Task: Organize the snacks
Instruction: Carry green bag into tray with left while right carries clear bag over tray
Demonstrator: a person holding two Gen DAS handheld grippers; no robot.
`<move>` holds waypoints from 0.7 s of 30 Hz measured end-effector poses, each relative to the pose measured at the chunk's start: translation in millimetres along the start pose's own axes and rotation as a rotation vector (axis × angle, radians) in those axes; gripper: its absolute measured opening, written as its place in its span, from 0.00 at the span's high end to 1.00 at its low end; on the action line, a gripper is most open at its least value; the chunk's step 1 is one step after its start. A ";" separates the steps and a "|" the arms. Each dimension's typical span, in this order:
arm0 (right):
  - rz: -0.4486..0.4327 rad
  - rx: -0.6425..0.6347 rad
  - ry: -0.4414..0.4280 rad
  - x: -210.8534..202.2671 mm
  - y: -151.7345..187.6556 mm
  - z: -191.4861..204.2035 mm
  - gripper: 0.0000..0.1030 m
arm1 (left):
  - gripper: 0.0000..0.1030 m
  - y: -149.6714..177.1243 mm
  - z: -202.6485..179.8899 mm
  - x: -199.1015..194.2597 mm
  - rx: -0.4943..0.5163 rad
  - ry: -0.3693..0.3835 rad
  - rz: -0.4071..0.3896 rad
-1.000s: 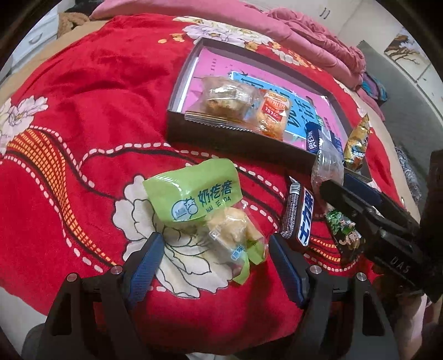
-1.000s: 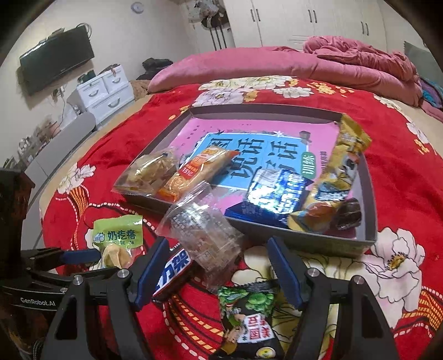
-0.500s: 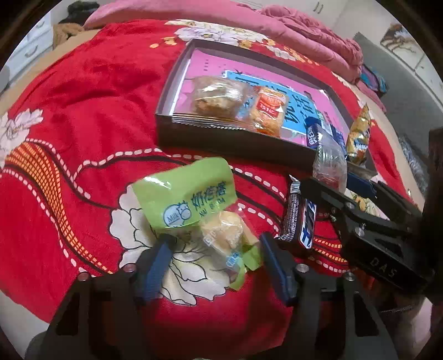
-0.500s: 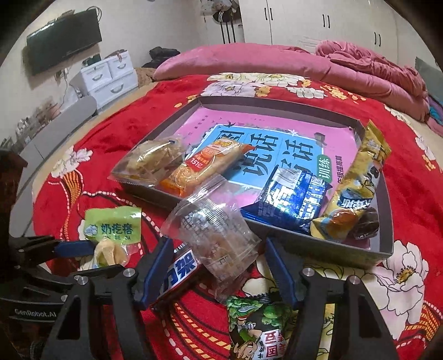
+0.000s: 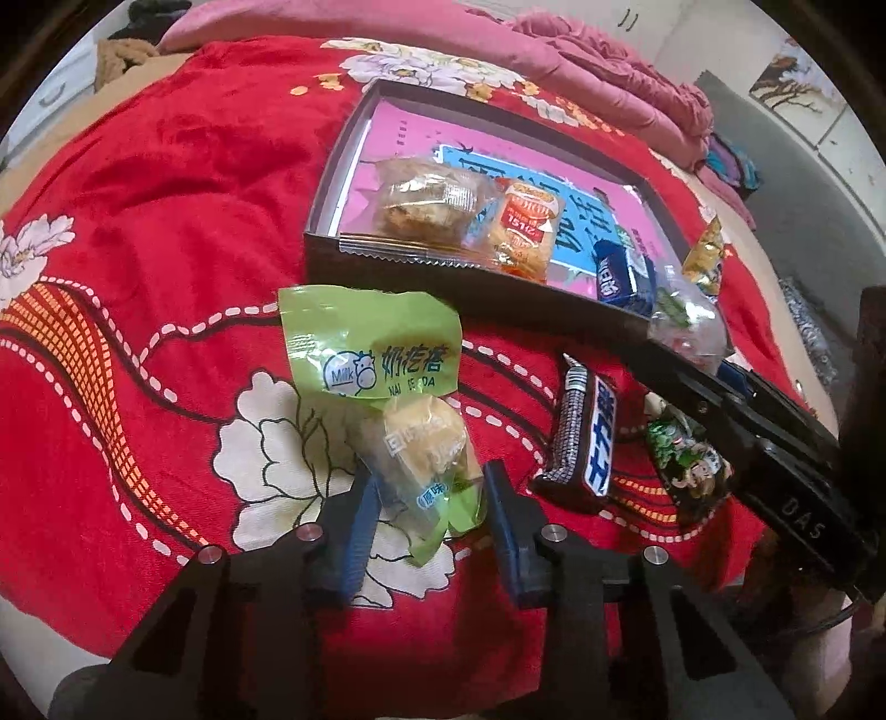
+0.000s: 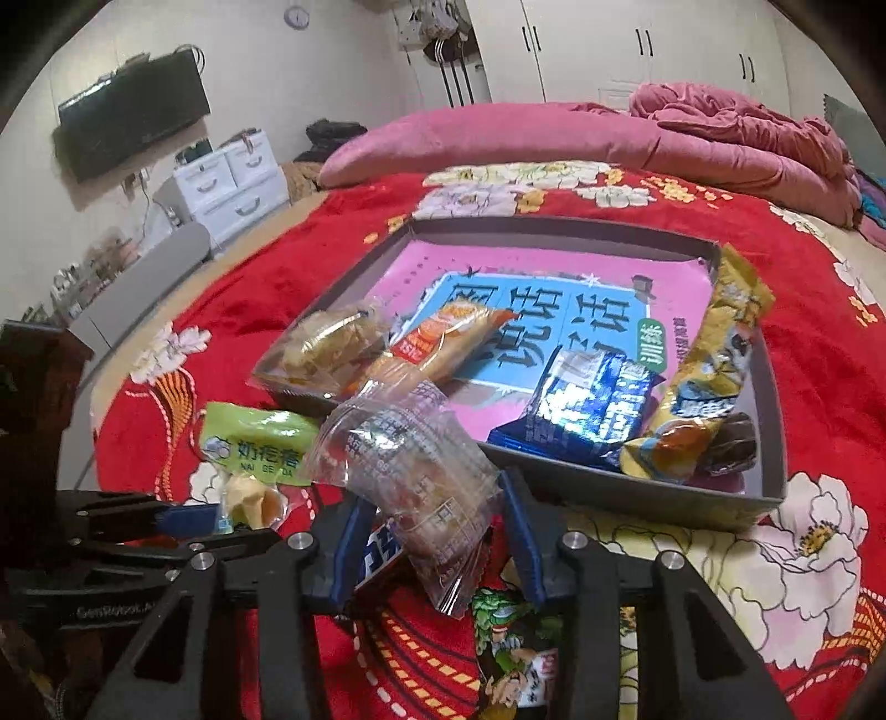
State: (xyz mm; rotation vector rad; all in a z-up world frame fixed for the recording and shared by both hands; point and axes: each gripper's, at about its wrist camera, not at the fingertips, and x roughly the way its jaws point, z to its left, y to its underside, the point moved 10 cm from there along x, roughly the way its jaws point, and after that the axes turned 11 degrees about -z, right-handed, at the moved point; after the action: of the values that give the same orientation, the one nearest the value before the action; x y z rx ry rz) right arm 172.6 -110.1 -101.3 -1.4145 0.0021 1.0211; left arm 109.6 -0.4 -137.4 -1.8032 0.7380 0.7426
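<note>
Both claws have closed in: left claw [image 5: 429, 498] on green packet [image 5: 382, 365], right claw [image 6: 432, 526] on clear packet [image 6: 410, 459].

left gripper [image 5: 429, 490] jaws narrowed onto green snack packet [image 5: 387, 387]

A black flat television [image 6: 133, 130] is mounted on the pale wall, above a white drawer cabinet [image 6: 230, 183]. White wardrobe doors [image 6: 637, 52] are seen behind the red flowered bedspread [image 6: 819, 354].
</note>
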 end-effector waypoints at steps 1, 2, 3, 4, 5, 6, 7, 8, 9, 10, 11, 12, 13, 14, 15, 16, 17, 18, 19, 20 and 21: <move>-0.011 0.005 -0.003 -3.3 -2.0 -1.0 0.56 | 0.63 -0.8 -0.7 -2.0 -0.004 0.012 -0.004; -0.021 0.008 -0.005 -6.2 -3.7 -1.9 0.56 | 0.64 -1.8 -1.9 -4.9 -0.009 0.027 -0.010; -0.033 0.011 -0.003 -9.8 -5.7 -3.5 0.56 | 0.64 -2.7 -4.6 -8.7 -0.010 0.046 -0.018; -0.040 0.015 -0.003 -12.1 -7.3 -4.6 0.56 | 0.64 -3.3 -6.8 -11.6 -0.007 0.055 -0.025; -0.047 0.020 -0.004 -14.1 -9.0 -5.7 0.56 | 0.64 -4.3 -8.9 -15.6 0.000 0.064 -0.034; -0.054 0.026 -0.003 -16.1 -10.3 -7.2 0.56 | 0.64 -5.5 -12.3 -20.9 0.012 0.075 -0.050; -0.062 0.034 -0.001 -18.0 -12.0 -9.2 0.56 | 0.64 -6.7 -14.7 -24.5 0.021 0.082 -0.061; -0.066 0.041 -0.002 -18.9 -12.8 -10.4 0.56 | 0.64 -7.7 -16.3 -28.7 0.028 0.085 -0.074; -0.072 0.051 -0.003 -20.3 -14.1 -12.0 0.56 | 0.64 -9.8 -18.1 -33.3 0.037 0.089 -0.090; -0.079 0.060 -0.003 -21.5 -16.0 -13.5 0.56 | 0.64 -12.6 -20.0 -38.4 0.047 0.093 -0.113; -0.087 0.064 -0.002 -23.2 -17.7 -14.8 0.56 | 0.64 -15.3 -21.3 -42.5 0.055 0.095 -0.132; -0.092 0.067 -0.001 -24.8 -18.7 -15.6 0.56 | 0.64 -19.1 -22.2 -48.2 0.064 0.101 -0.159; -0.099 0.072 0.000 -26.5 -20.2 -17.1 0.56 | 0.64 -22.0 -24.0 -51.3 0.068 0.105 -0.176; -0.105 0.076 0.002 -27.7 -21.5 -18.3 0.56 | 0.64 -24.5 -25.5 -53.9 0.073 0.108 -0.192; -0.111 0.080 0.003 -28.9 -22.9 -19.5 0.56 | 0.64 -27.4 -27.4 -56.2 0.081 0.112 -0.212; -0.117 0.082 0.006 -30.1 -24.3 -20.9 0.56 | 0.64 -30.5 -28.6 -56.3 0.084 0.114 -0.220; -0.122 0.085 0.008 -31.2 -25.5 -22.1 0.56 | 0.64 -33.1 -29.5 -56.6 0.085 0.115 -0.230; -0.125 0.087 0.011 -32.1 -25.9 -23.1 0.56 | 0.64 -34.7 -30.0 -56.4 0.085 0.117 -0.233; -0.131 0.091 0.015 -33.5 -27.0 -24.8 0.56 | 0.64 -36.4 -30.4 -55.5 0.081 0.118 -0.236; -0.136 0.094 0.018 -34.6 -27.9 -26.2 0.56 | 0.64 -38.1 -30.5 -54.2 0.075 0.118 -0.236; -0.141 0.098 0.021 -35.8 -29.1 -27.9 0.56 | 0.64 -38.9 -30.6 -53.0 0.069 0.120 -0.237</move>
State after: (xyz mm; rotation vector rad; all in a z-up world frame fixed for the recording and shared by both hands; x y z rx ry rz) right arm 183.4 -148.0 -64.4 -1.3171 -0.0313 0.8782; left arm 111.0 -9.6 -65.5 -1.8449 0.6056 0.4510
